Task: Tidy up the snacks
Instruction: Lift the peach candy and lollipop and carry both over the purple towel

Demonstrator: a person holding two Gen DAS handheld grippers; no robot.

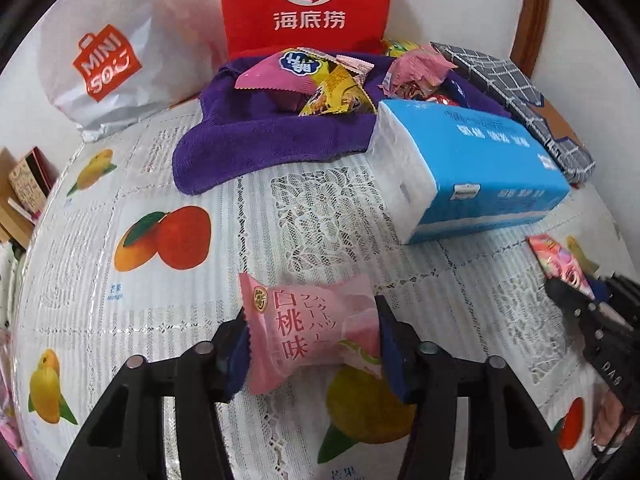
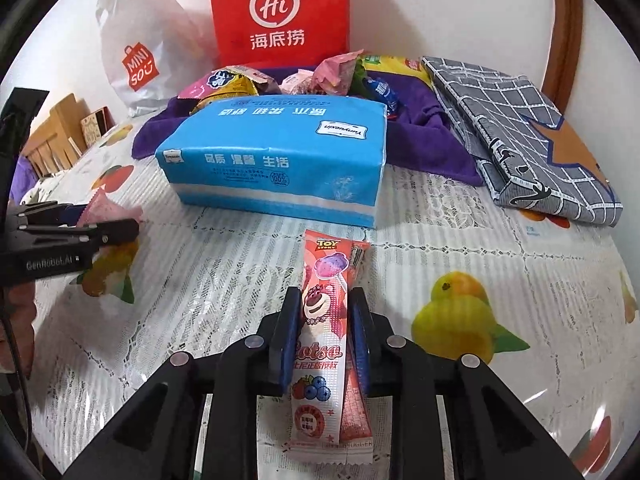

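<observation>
My left gripper point(image 1: 312, 320) is shut on a pink peach-flavour snack packet point(image 1: 312, 344), held just above the tablecloth. My right gripper point(image 2: 326, 294) is shut on a long pink Toy Story stick packet point(image 2: 320, 264), with a second red packet pressed beside it. Each gripper shows in the other's view: the right gripper point(image 1: 576, 300) at the right edge, the left gripper point(image 2: 120, 228) at the left edge. Several more snack packets point(image 1: 304, 80) lie heaped on a purple towel point(image 1: 248, 144) at the back.
A blue tissue pack point(image 2: 280, 156) lies mid-table in front of the towel. Behind stand a red paper bag point(image 2: 280, 12) and a white Miniso bag point(image 2: 136, 68). A folded grey checked cloth point(image 2: 520, 128) lies at the right. The fruit-print lace tablecloth point(image 1: 320, 208) covers the table.
</observation>
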